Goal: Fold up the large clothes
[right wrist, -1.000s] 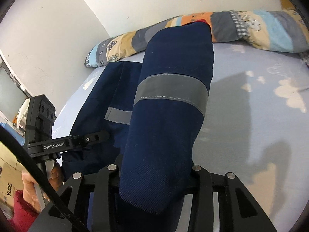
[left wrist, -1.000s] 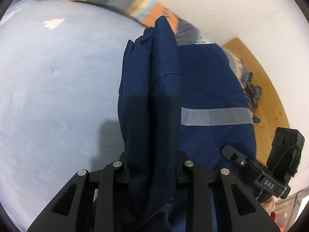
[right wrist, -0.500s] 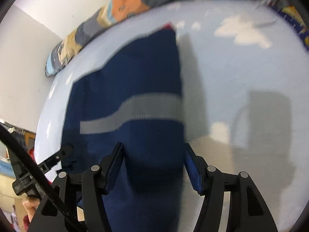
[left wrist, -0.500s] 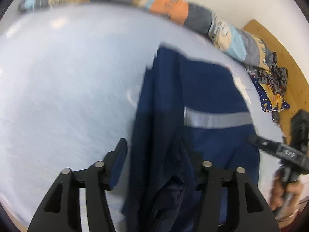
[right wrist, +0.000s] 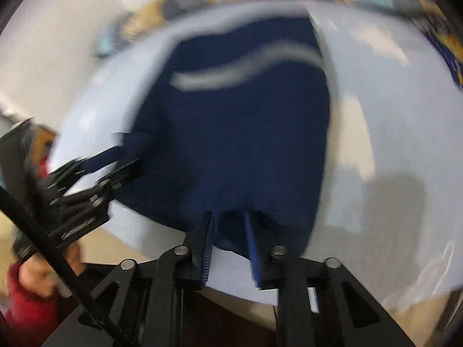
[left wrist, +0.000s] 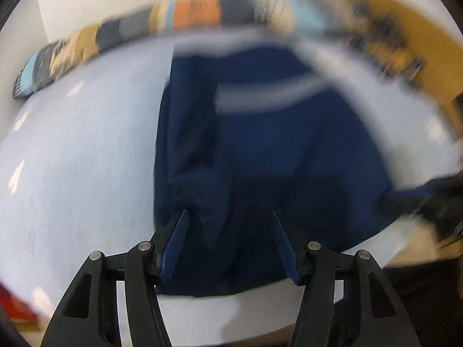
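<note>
- At the near edge of the bed, right gripper (right wrist: 230, 219): jaws have just been closing and are now almost together. The navy garment's (right wrist: 246, 130) near hem is between the tips; it looks pinched, though blur leaves some doubt.
- Left gripper (left wrist: 230, 217): jaws have just been opening and stand apart. The navy cloth lies under and between them, and the pads (left wrist: 176, 240) aren't pressing it.
- From either claw the garment runs out toward 12 o'clock, flat on the pale blue sheet (left wrist: 72, 159). Its long axis goes 6 to 12.
- The grey reflective band (right wrist: 246, 63) crosses it 9 to 3 near the far end.
- In the right wrist view the left gripper sits at about 9 o'clock, at the hem's left corner.
- Judgement: the next fold takes the near hem toward 12. The right hand already has the cloth; the left must still close.
- The patchwork quilt (left wrist: 196, 14) lies beyond, at 12.
</note>
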A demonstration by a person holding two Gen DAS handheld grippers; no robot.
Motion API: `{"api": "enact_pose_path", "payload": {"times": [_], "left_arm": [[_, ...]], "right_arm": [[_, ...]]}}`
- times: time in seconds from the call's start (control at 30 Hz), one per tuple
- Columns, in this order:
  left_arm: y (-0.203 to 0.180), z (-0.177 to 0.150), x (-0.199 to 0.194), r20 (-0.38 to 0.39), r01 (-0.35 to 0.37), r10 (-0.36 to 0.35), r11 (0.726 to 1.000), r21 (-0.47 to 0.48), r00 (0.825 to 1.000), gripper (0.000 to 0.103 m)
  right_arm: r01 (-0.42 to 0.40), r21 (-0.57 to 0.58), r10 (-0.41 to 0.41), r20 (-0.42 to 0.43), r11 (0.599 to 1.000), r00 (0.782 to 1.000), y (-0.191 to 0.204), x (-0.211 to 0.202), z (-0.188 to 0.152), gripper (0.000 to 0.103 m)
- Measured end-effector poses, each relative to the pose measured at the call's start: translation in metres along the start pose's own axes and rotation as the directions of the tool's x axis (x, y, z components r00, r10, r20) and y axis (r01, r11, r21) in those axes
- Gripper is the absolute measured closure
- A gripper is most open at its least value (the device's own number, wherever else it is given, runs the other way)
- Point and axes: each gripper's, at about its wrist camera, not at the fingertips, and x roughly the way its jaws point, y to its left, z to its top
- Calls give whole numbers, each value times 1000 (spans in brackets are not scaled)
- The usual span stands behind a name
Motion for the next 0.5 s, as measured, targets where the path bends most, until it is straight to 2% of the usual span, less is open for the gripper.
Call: {"api": "enact_pose_path", "payload": {"times": [0.03,0.07,0.13,0.2,0.23,0.3,0.33,0.4,0.5], "left_arm": [[4,-7,8,-17,-21,21,1000,9,1000,41],[7,-8,11,-20,-29,29,1000,2,999,38],[18,-4,0,-17,17,-18,998,-61,1000,39],[28,6,-16,32,65,-63,993,-99,998,39],[31,14,-25,74,68,-60,992,-106,995,38],[33,36,-38,149,60,-45,993,-102,988,27],[33,45,-40,171,57,-39,993,-104,984,25],[29,65,-40,214,72,-48,992,-105,976,22],[28,86,-18,213,70,-47,992,-101,976,21]], "right_arm": [[-5,28,5,-6,1000,1000,-6,6,0,96],[-33,52,34,-23,998,999,-10,7,3,97],[-62,81,64,-25,995,998,-14,-4,10,94],[-103,71,101,32,992,994,-13,-25,16,93],[-100,45,96,85,994,992,-10,-40,24,92],[-29,27,24,169,999,985,-10,-58,41,82],[2,37,-10,218,999,976,-14,-65,56,80],[-9,60,-7,254,998,967,-22,-65,78,80],[12,111,-40,260,994,965,-37,-44,112,80]]}}
